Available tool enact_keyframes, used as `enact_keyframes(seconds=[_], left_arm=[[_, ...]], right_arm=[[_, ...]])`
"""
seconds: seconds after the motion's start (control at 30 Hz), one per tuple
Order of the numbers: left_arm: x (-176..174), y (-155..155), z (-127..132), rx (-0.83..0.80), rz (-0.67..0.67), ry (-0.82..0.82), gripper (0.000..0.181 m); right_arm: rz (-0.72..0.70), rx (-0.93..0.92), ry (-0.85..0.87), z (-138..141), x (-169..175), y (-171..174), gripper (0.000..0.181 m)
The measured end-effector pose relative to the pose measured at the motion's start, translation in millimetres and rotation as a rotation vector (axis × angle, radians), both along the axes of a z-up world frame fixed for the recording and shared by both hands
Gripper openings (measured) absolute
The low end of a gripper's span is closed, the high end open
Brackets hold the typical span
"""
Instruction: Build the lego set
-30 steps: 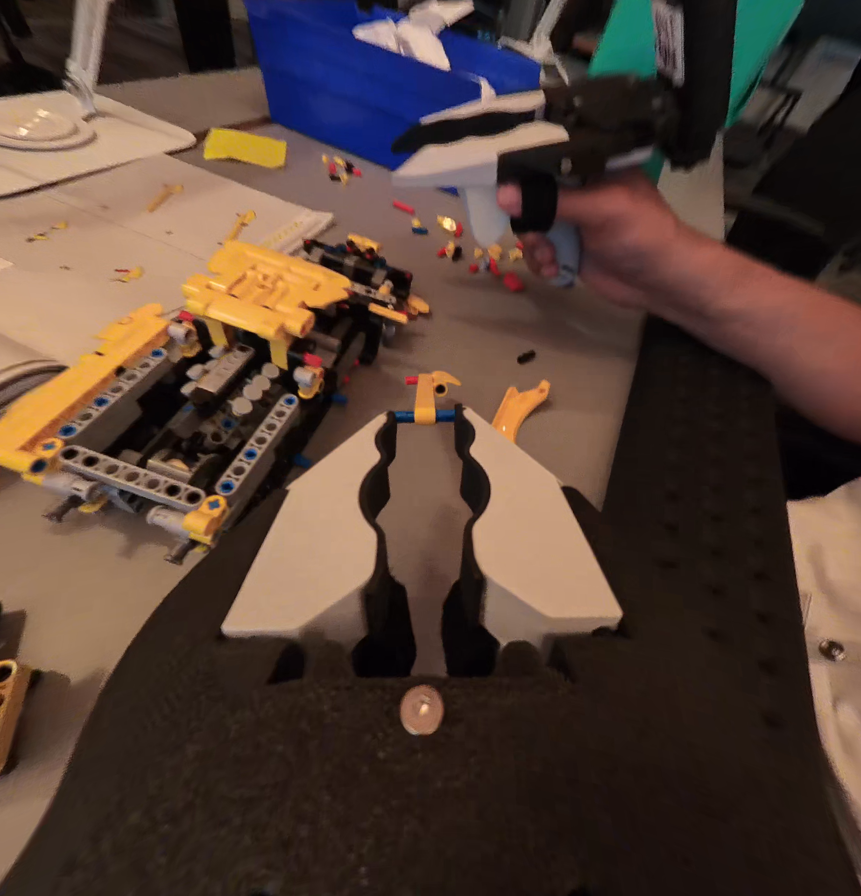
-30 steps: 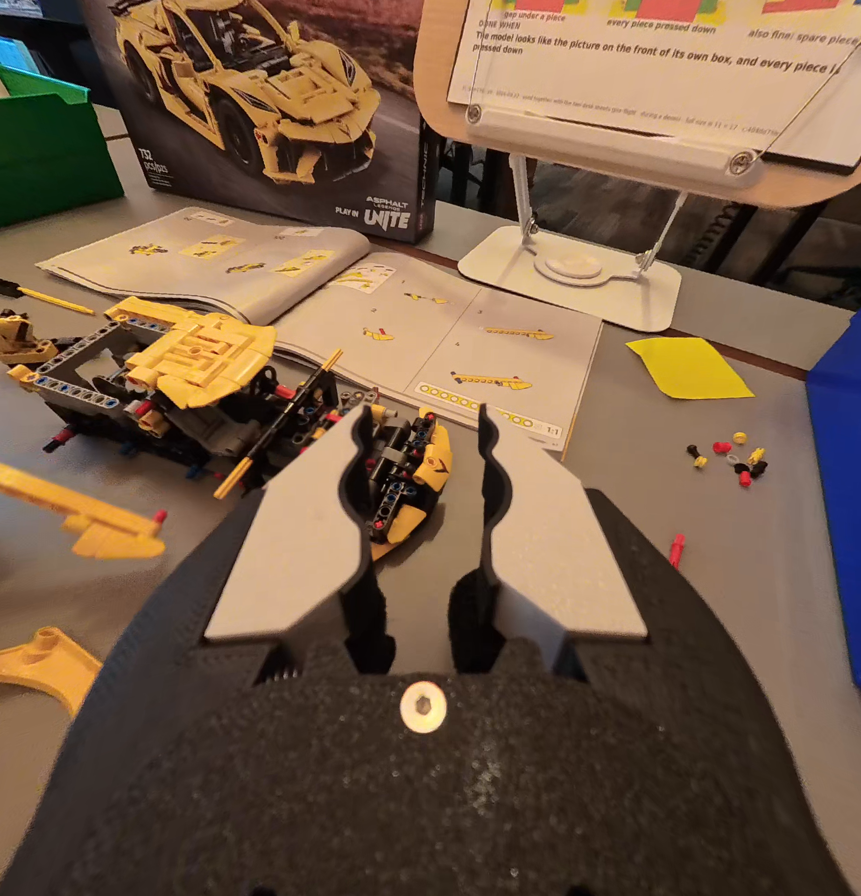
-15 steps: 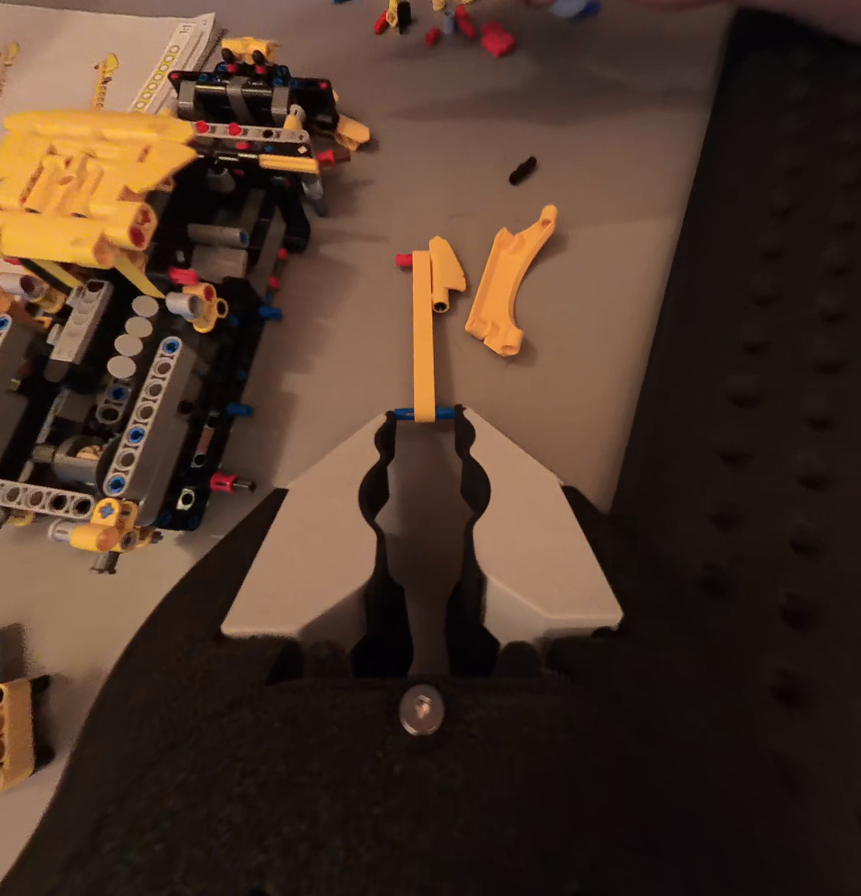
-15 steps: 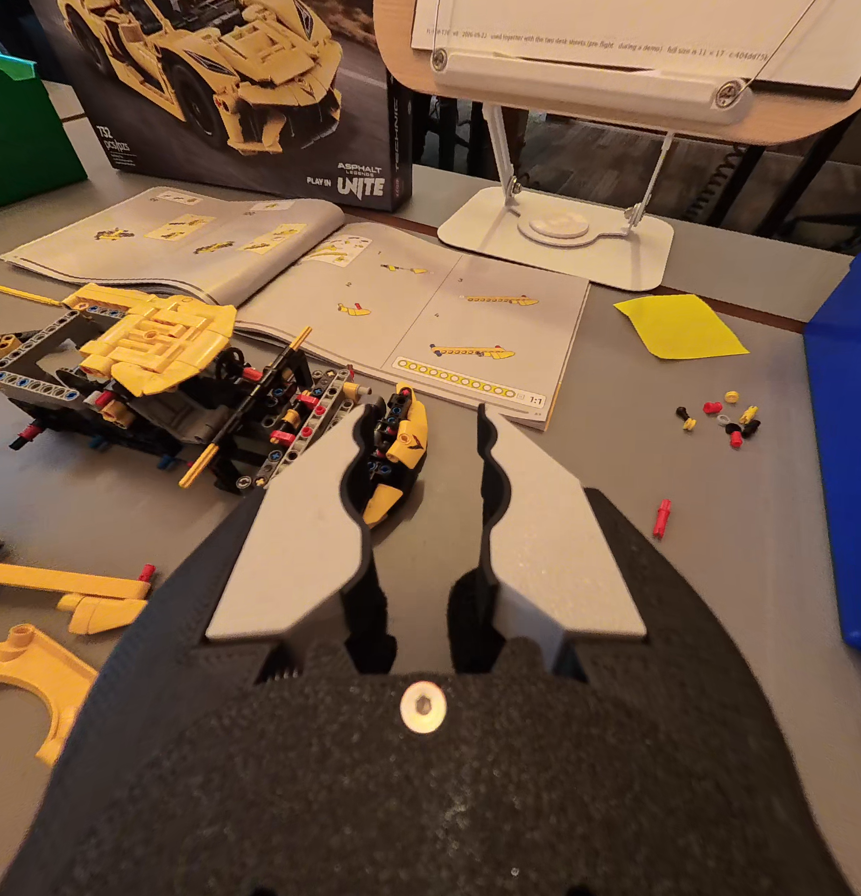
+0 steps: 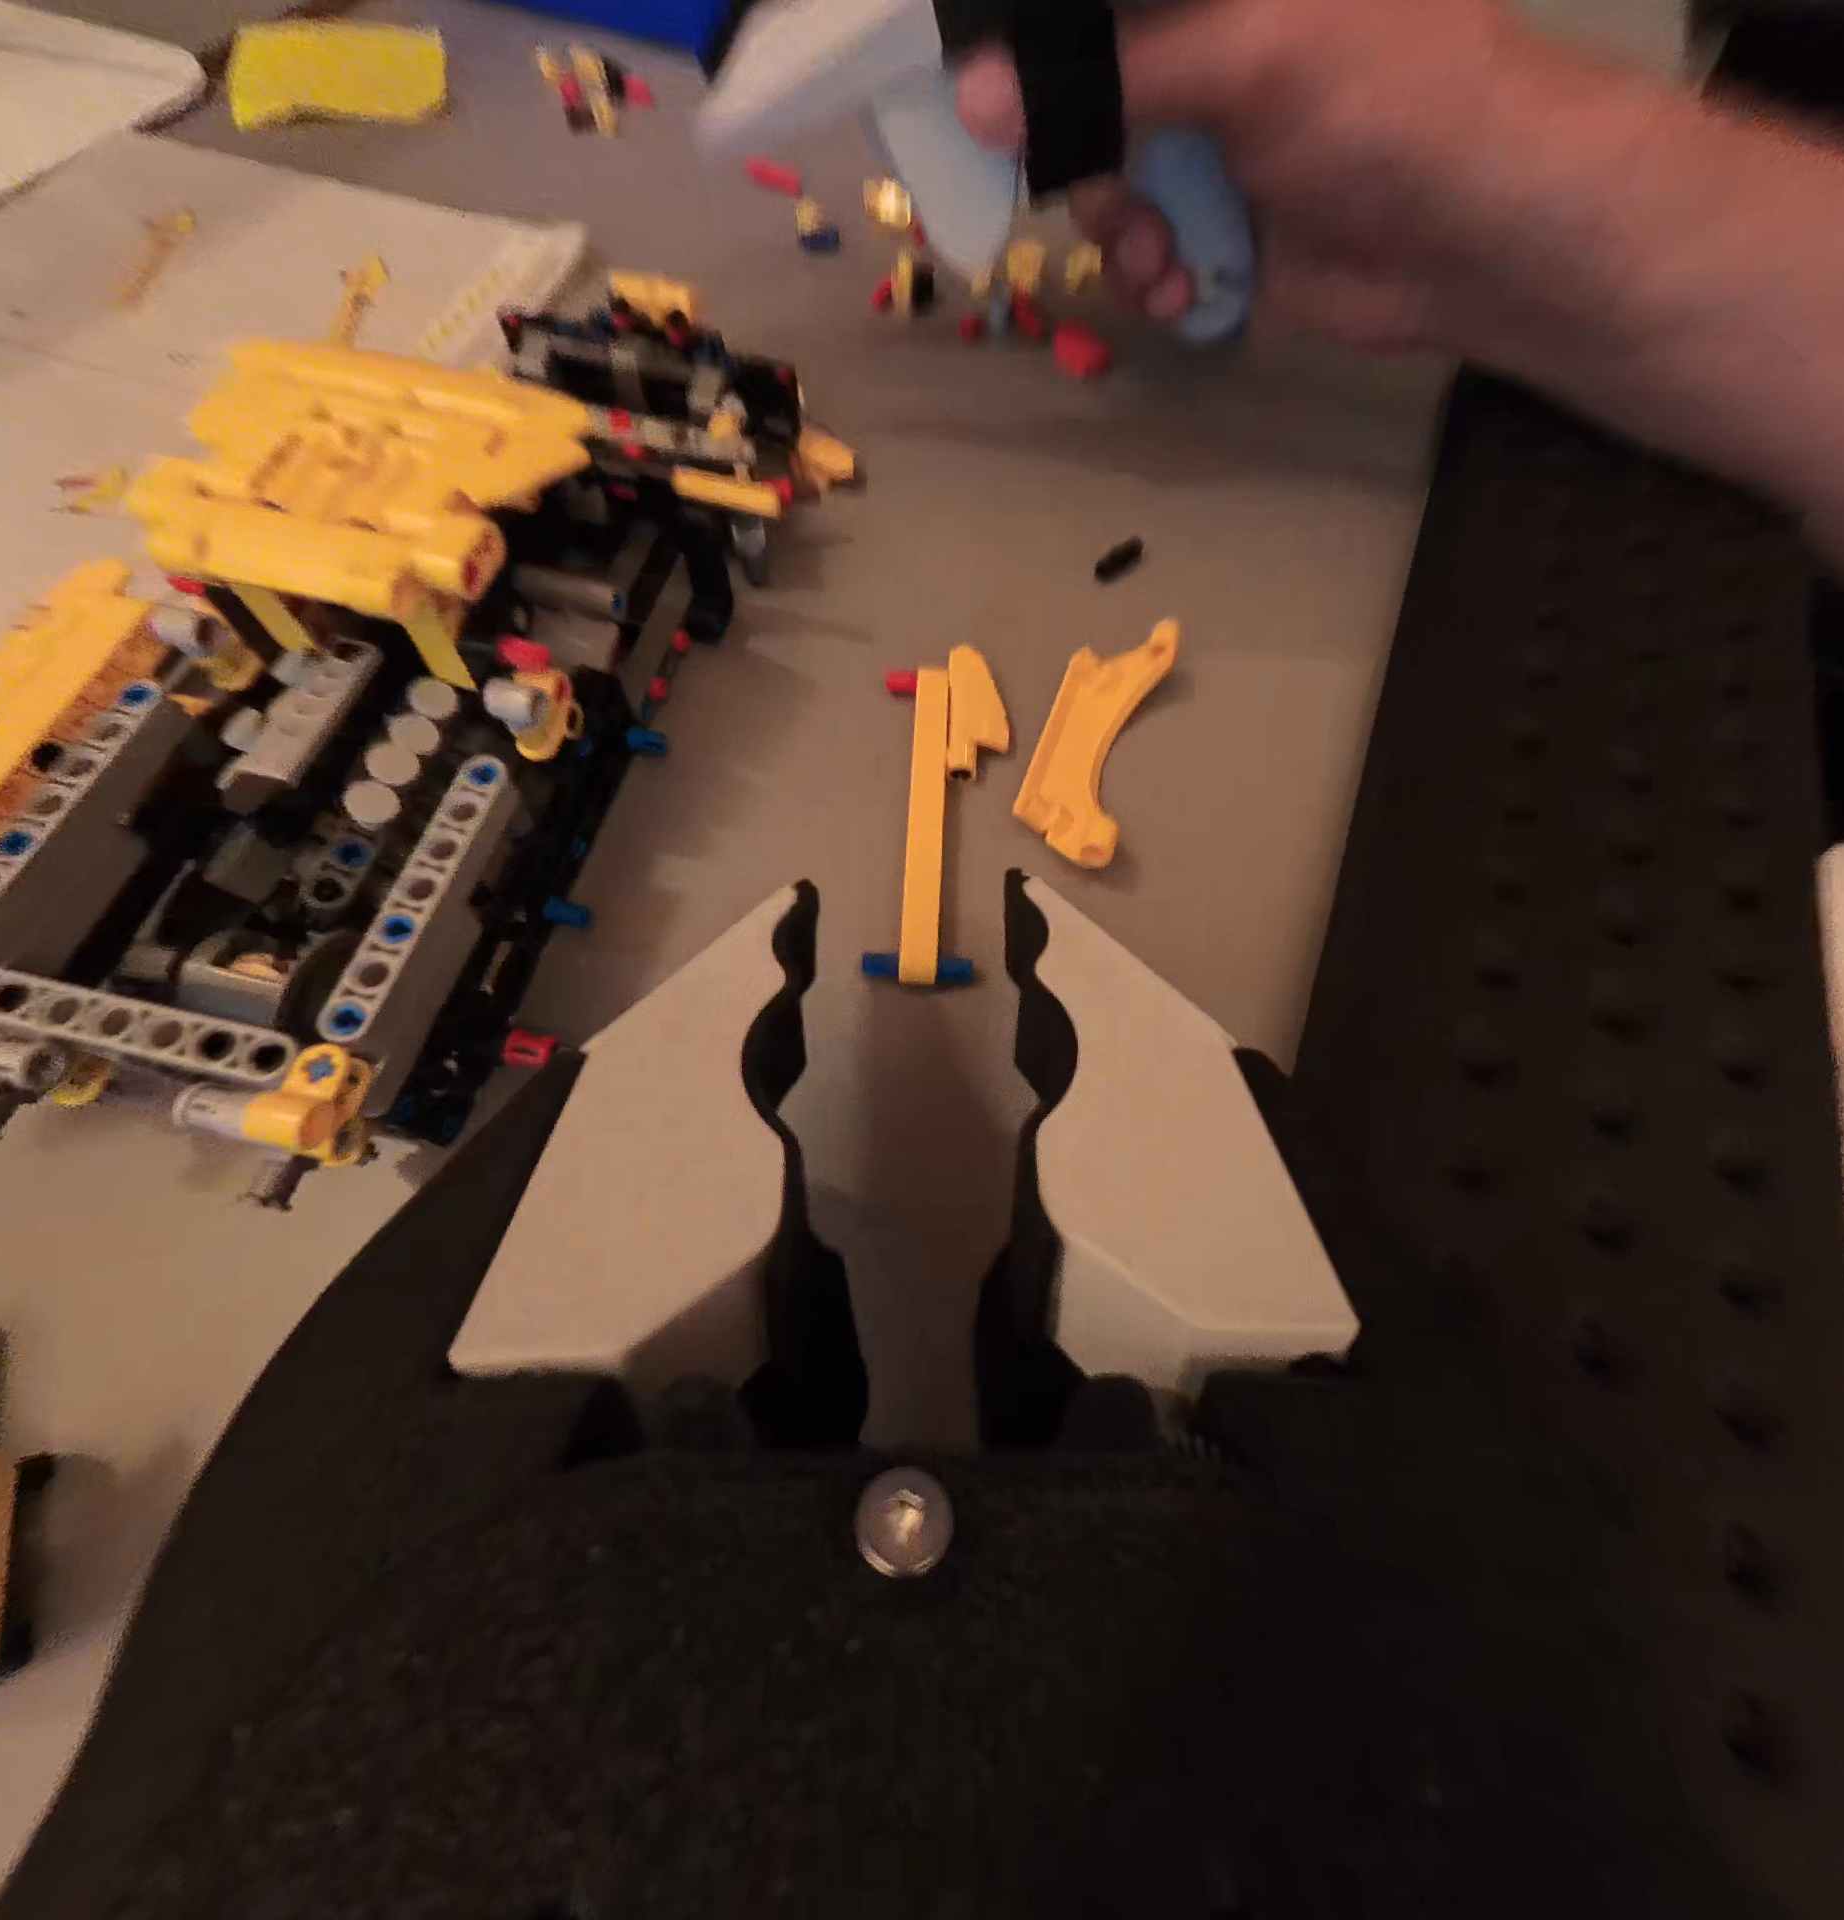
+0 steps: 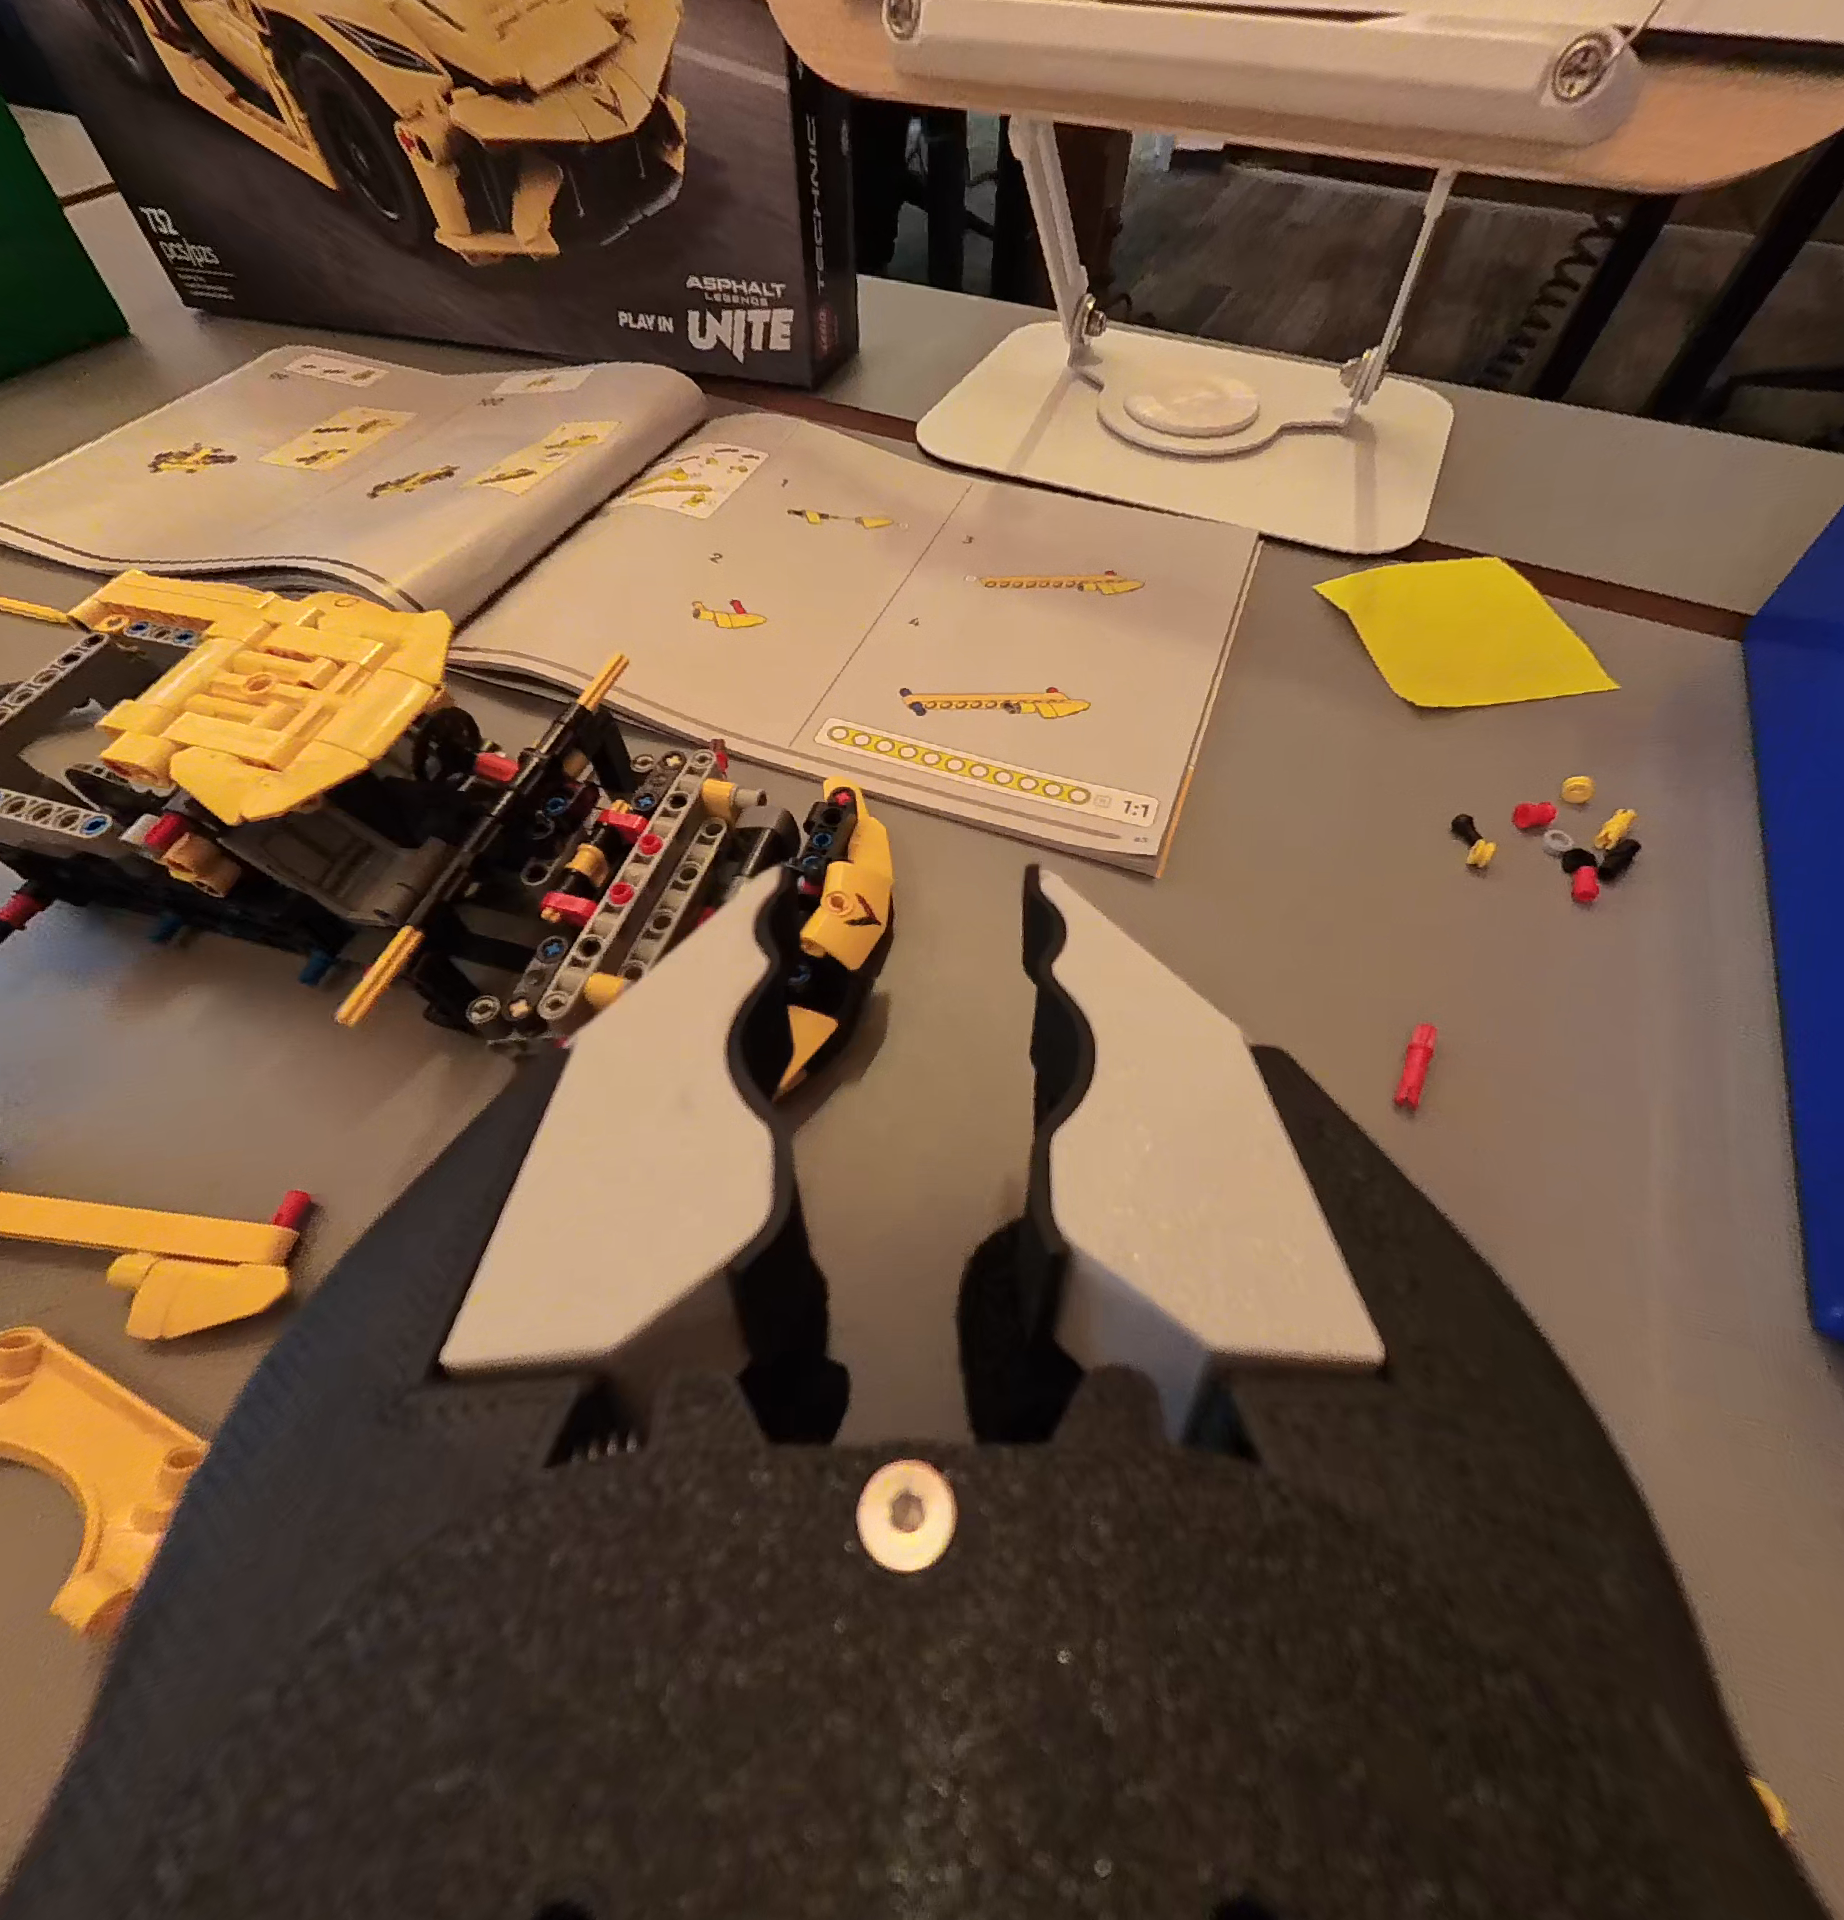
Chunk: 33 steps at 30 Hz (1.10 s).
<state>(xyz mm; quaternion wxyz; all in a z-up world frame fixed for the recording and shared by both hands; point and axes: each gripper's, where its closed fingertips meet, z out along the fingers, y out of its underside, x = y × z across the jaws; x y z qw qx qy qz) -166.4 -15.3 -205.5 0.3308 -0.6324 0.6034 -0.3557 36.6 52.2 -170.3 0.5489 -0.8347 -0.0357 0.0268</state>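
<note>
A long yellow beam (image 5: 923,821) with a blue pin at its near end, a red pin and a small yellow panel at its far end lies on the grey table. My left gripper (image 5: 907,894) is open and empty, its tips on either side of the blue-pin end. The beam also shows in the right wrist view (image 6: 139,1236). A yellow curved panel (image 5: 1094,743) lies just right of it. The part-built yellow and black car (image 5: 305,727) stands to the left and shows in the right wrist view (image 6: 357,790). My right gripper (image 6: 907,894) is open and empty beside the car's front end.
An open instruction booklet (image 6: 897,623) lies behind the car, with the set's box (image 6: 461,177) and a white stand (image 6: 1188,436) beyond. Small loose pins (image 6: 1562,831) and one red pin (image 6: 1414,1065) lie right. A blue bin (image 6: 1822,935) is at the right edge, with a yellow paper (image 6: 1458,634) near it. The grippers' ends are close to 20 cm from one another. The red pin (image 6: 1414,1065) is closer to my right gripper, around 11 cm from its tips; the left tips are 35 cm off. Seen from the left wrist view (image 5: 773,185) as well.
My left gripper lowered the yellow beam onto the table, opened and let it go. My right gripper moved slightly forward and stayed open.
</note>
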Motion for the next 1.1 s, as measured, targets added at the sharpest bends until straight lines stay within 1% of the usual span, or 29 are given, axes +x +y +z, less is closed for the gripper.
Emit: enact_keyframes(seconds=[0.07, 0.1, 0.17, 0.2, 0.23, 0.27, 0.33, 0.4, 0.43, 0.5, 0.53, 0.57, 0.63, 0.67, 0.7, 0.77, 0.83, 0.9, 1.03, 1.1], left_arm=[[2, 4, 24, -0.062, 0.021, -0.138, 0.036], [2, 10, 41, -0.085, 0.038, -0.219, 0.036], [2, 30, 78, -0.102, 0.089, -0.364, 0.036], [3, 43, 94, -0.094, 0.115, -0.401, 0.035], [5, 58, 107, -0.065, 0.14, -0.402, 0.035], [10, 72, 116, -0.021, 0.157, -0.37, 0.036], [25, 98, 125, 0.068, 0.145, -0.235, 0.036], [40, 134, 134, 0.162, 0.178, -0.145, 0.036], [47, 155, 135, 0.194, 0.206, -0.119, 0.036], [52, 192, 122, 0.17, 0.274, -0.06, 0.036], [50, 204, 114, 0.132, 0.308, -0.057, 0.036], [48, 210, 108, 0.092, 0.332, -0.091, 0.036], [41, 212, 101, 0.028, 0.365, -0.213, 0.035], [38, 210, 100, -0.002, 0.366, -0.243, 0.035], [36, 209, 103, -0.023, 0.357, -0.262, 0.035], [34, 212, 115, -0.048, 0.364, -0.316, 0.035], [32, 215, 121, -0.081, 0.374, -0.358, 0.035], [30, 215, 119, -0.097, 0.371, -0.37, 0.035], [25, 227, 110, -0.054, 0.407, -0.325, 0.035], [24, 228, 110, -0.074, 0.406, -0.337, 0.035]], right_arm=[[-0.005, -0.011, 0.014, 0, 3, 0, 0.041], [-0.004, -0.01, 0.027, 3, 5, 2, 0.041], [-0.007, -0.055, 0.025, 7, 18, 9, 0.04], [-0.002, -0.1, 0.038, 9, 25, 14, 0.04], [0.015, -0.163, 0.077, 10, 30, 21, 0.039], [0.035, -0.24, 0.128, 9, 33, 29, 0.038], [0.034, -0.396, 0.213, 3, 41, 46, 0.037], [0.094, -0.529, 0.356, -6, 32, 59, 0.04], [0.108, -0.572, 0.42, -11, 30, 64, 0.043], [0.078, -0.553, 0.526, -15, 33, 74, 0.042], [0.044, -0.528, 0.554, -18, 39, 76, 0.04], [0.016, -0.538, 0.556, -23, 43, 72, 0.041], [0.005, -0.572, 0.501, -27, 48, 61, 0.04], [-0.002, -0.559, 0.49, -25, 51, 59, 0.036], [-0.015, -0.556, 0.501, -24, 54, 58, 0.034], [-0.009, -0.583, 0.514, -28, 54, 56, 0.036], [-0.014, -0.602, 0.492, -33, 55, 56, 0.036], [-0.004, -0.619, 0.486, -37, 51, 56, 0.036], [0.024, -0.651, 0.498, -45, 43, 56, 0.034], [0.023, -0.647, 0.498, -46, 44, 58, 0.034]])
